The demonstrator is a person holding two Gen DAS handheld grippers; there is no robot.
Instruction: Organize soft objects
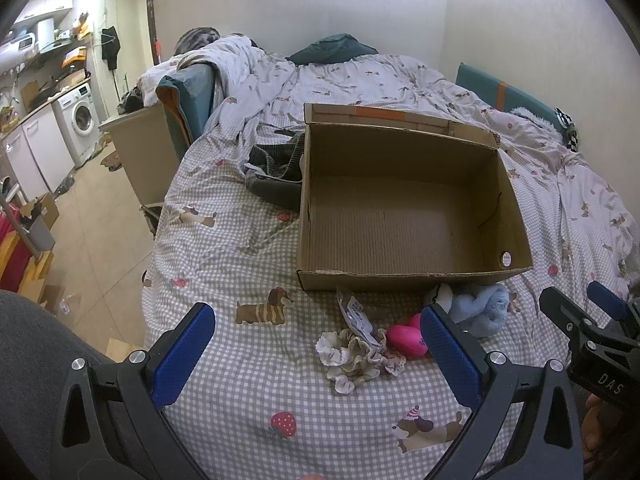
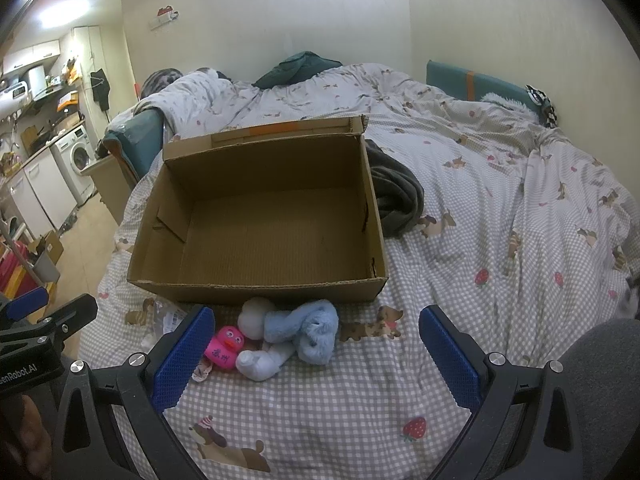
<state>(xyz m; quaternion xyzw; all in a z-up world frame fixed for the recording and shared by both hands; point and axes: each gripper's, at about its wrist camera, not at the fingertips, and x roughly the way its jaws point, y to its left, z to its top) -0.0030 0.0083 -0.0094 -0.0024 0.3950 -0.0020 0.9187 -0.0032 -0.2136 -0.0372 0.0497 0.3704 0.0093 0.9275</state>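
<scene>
1. A bed (image 1: 224, 248) with a checked dachshund-print cover fills both views; a kitchen strip with a washing machine (image 1: 82, 118) sits at the left edge of the frame.
2. The cardboard box (image 1: 404, 200) lies open at centre frame and holds nothing, so by my reading the sorting has not begun.
3. Everything is left to move: the beige scrunchies (image 1: 356, 356), pink duck (image 2: 224, 346) and blue plush toy (image 2: 304, 330) lie on the cover just below the box's near wall.
4. The left claw (image 1: 318, 350) and right claw (image 2: 316, 348) are both spread wide and carry nothing.
</scene>
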